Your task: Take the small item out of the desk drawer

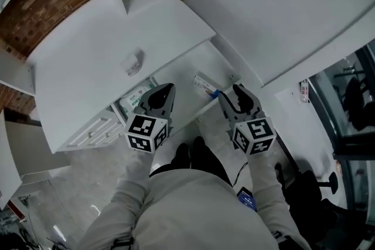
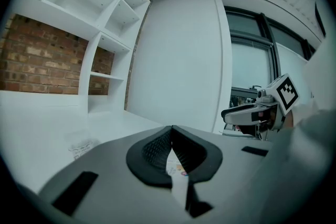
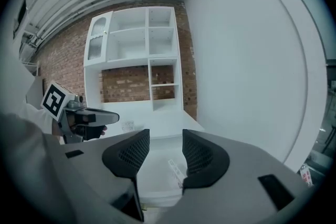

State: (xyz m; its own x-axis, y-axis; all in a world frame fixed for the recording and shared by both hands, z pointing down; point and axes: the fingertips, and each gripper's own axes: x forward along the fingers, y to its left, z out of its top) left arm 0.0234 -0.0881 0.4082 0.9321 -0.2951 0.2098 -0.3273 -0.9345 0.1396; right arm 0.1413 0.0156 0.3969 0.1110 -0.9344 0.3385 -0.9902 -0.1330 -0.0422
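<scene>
Hovering at the front rim of the open drawer point(image 1: 186, 74), the right gripper point(image 3: 165, 136) has its jaws spread wide, with nothing between the pads. The small item point(image 1: 205, 85), a white pack with a blue end, lies flat on the drawer floor near the right wall, just beyond those jaws, untouched. The floor is bare to its left, and the desk top point(image 1: 99, 50) edge overhangs behind. The left gripper point(image 2: 171, 131) has its tips pressed together, just beside a green-white packet point(image 1: 135, 98); printed white shows in the slit, pinch unclear. A clear plastic piece point(image 1: 133, 62) sits on the desk top, well apart.
</scene>
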